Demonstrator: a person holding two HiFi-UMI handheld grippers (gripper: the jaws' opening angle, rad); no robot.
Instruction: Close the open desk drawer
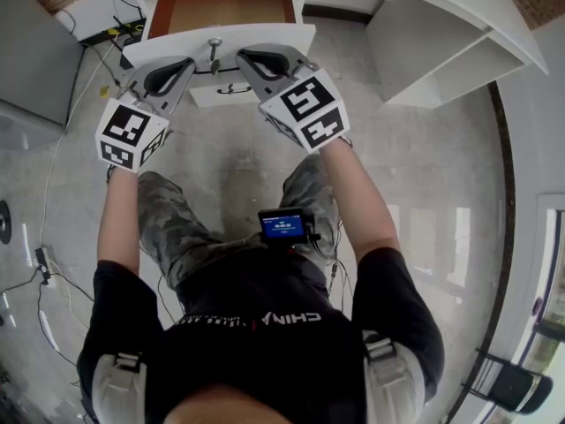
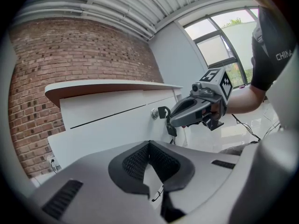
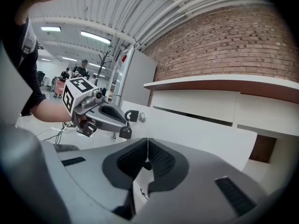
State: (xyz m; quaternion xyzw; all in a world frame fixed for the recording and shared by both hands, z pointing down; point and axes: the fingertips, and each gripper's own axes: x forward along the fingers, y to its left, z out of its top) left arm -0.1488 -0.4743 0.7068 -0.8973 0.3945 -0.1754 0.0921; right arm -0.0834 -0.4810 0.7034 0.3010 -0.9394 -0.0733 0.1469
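Observation:
The white desk's top drawer (image 1: pixel 225 7) stands pulled out, its brown wooden inside showing in the head view. Its white front panel (image 1: pixel 177 47) carries a lock with a key (image 1: pixel 213 48) hanging from it. My left gripper (image 1: pixel 185 64) is shut, its tip against the panel left of the key. My right gripper (image 1: pixel 244 57) is shut too, its tip at the panel right of the key. In the left gripper view the jaws (image 2: pixel 149 144) meet before the panel (image 2: pixel 107 125), with the key (image 2: pixel 163 113) beyond. The right gripper view shows shut jaws (image 3: pixel 147 141) near the key (image 3: pixel 130 116).
A lower drawer with a dark handle (image 1: pixel 231 88) sits under the open one. The desk's open white shelf bay (image 1: pixel 441 51) is to the right. Cables (image 1: pixel 93 64) and a grey cabinet (image 1: pixel 31 51) lie to the left, a brick wall (image 2: pixel 32 78) behind.

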